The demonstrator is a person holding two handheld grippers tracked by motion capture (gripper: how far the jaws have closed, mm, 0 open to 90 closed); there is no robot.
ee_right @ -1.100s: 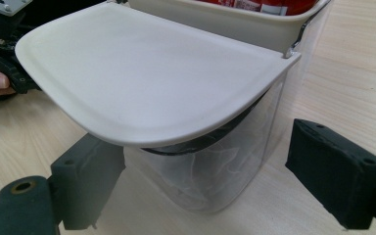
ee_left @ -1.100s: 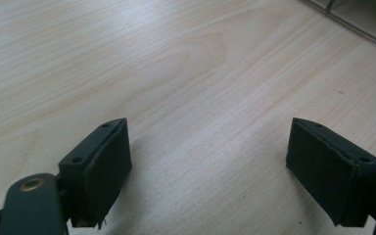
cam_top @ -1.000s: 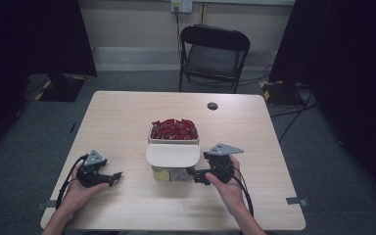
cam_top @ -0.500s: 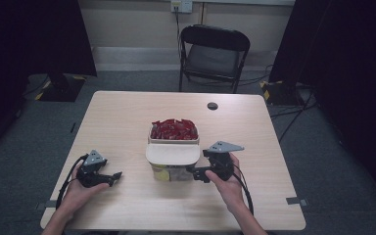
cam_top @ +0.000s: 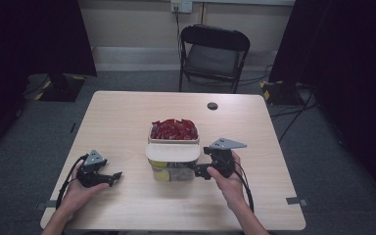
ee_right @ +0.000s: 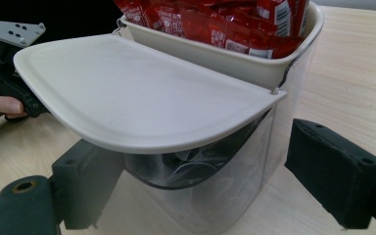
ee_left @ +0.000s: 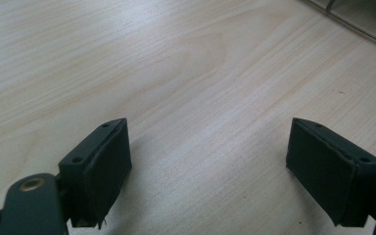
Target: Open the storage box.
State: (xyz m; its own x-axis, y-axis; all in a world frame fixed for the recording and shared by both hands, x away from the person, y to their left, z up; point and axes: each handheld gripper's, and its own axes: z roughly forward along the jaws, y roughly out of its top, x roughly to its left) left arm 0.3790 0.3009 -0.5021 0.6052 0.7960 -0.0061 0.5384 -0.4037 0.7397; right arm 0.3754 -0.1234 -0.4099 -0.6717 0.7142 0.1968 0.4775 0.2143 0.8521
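A clear plastic container (cam_top: 172,169) is seen at the table's centre, slightly toward 6 o'clock on the pale wooden table (cam_top: 127,117). Its near half is covered by a cream half-round lid (ee_right: 142,93), which lies level and overhangs the clear wall; beneath it a dark scoop-like shape and something yellow are made out through the plastic. Its far half, toward 12 o'clock, is an open cream tray heaped with red sachets (cam_top: 174,129).

The right gripper (cam_top: 199,172) is held at the container's 3 o'clock side, its jaws spread wide on either side of the clear near corner; in the right gripper view one pad (ee_right: 85,188) is partly hidden behind the wall, so contact cannot be judged, and no squeeze is shown. The left gripper (cam_top: 115,177) is rested on the table at 9 o'clock, well apart from the container, jaws wide with bare wood between them.

Compared with the earlier frames, nothing is seen to have shifted: both hands, the container and the lid are placed as before.

At 12 o'clock, a small black disc (cam_top: 212,105) lies near the far edge, and a black folding chair (cam_top: 213,56) stands beyond.
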